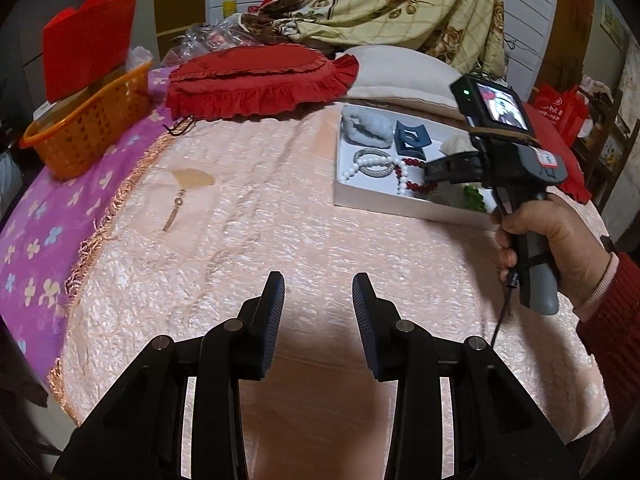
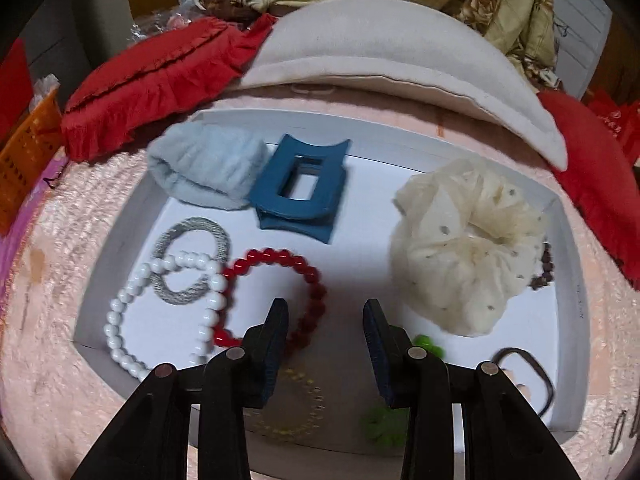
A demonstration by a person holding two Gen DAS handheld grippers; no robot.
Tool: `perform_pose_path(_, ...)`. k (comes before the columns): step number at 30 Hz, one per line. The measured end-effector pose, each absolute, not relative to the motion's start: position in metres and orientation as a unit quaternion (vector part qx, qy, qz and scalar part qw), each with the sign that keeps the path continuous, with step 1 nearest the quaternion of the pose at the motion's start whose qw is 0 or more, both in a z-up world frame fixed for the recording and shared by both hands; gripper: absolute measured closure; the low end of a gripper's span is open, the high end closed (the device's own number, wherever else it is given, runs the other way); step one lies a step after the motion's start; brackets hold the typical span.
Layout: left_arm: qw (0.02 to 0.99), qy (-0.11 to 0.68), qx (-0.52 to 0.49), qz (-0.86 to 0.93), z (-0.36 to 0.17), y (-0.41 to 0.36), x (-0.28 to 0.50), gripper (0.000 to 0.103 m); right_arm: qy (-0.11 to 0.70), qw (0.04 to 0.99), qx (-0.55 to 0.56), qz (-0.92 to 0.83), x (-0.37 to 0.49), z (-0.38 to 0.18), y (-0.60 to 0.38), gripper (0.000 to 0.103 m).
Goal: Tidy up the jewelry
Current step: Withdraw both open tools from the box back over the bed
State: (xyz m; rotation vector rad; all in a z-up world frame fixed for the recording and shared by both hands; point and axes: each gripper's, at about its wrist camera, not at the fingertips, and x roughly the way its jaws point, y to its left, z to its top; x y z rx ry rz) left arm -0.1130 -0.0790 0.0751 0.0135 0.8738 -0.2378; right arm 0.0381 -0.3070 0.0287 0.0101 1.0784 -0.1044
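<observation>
A white tray (image 2: 120,248) on the peach bedspread holds a red bead bracelet (image 2: 280,258), a white pearl bracelet (image 2: 120,336), a grey hair tie (image 2: 188,260), a blue hair claw (image 2: 300,188), a pale blue scrunchie (image 2: 204,168), a cream scrunchie (image 2: 464,248), a yellow bead bracelet (image 2: 292,408) and green beads (image 2: 384,426). My right gripper (image 2: 325,312) is open and empty, just above the tray beside the red bracelet. My left gripper (image 1: 318,286) is open and empty over bare bedspread, left of the tray (image 1: 400,206). A tan comb (image 1: 192,179) with a tassel lies on the bedspread.
An orange basket (image 1: 88,128) with a red bag stands at far left on a purple floral cloth (image 1: 40,220). A red frilled cushion (image 1: 256,80) and a white pillow (image 2: 400,52) lie behind the tray. A dark hair tie (image 2: 528,376) sits in the tray's right corner.
</observation>
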Motion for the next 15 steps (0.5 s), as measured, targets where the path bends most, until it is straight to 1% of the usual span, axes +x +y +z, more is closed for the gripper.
perform_pose_path(4, 0.897, 0.426, -0.004, -0.12, 0.073, -0.077, -0.112, 0.068, 0.519, 0.852, 0.004, -0.067, 0.032, 0.03, -0.318, 0.067)
perform_pose_path(9, 0.898, 0.424, -0.005, -0.119, 0.075, -0.079, -0.116, 0.068, 0.497, 0.866, 0.034, -0.043, 0.004, 0.045, -0.323, 0.067)
perform_pose_path(15, 0.892, 0.433, -0.022, -0.129, 0.078, -0.08, -0.12, 0.068, 0.495, 0.865, 0.077, -0.039, -0.022, 0.034, -0.329, 0.067)
